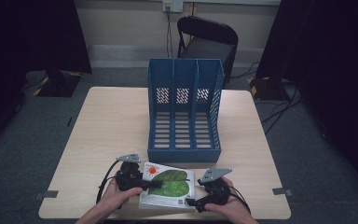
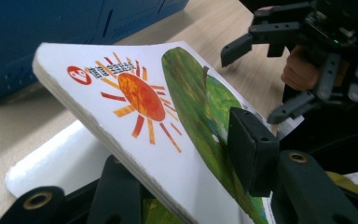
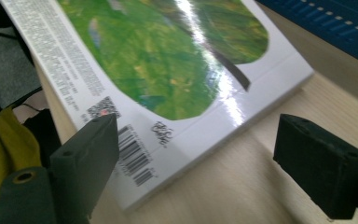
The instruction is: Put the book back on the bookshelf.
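Observation:
A white picture book with a red sun and a green leaf on its cover lies at the table's front edge. My left gripper is shut on its left edge. In the left gripper view the book is tilted up off a white book underneath, with one jaw under it and one pad on the cover. My right gripper is open at the book's right near corner. In the right gripper view one jaw is over the barcode corner of the book and the other over bare table.
A blue three-slot file holder stands open toward me just behind the book, at the middle of the wooden table. A black folding chair is beyond the far edge. The right gripper also appears, open, in the left gripper view.

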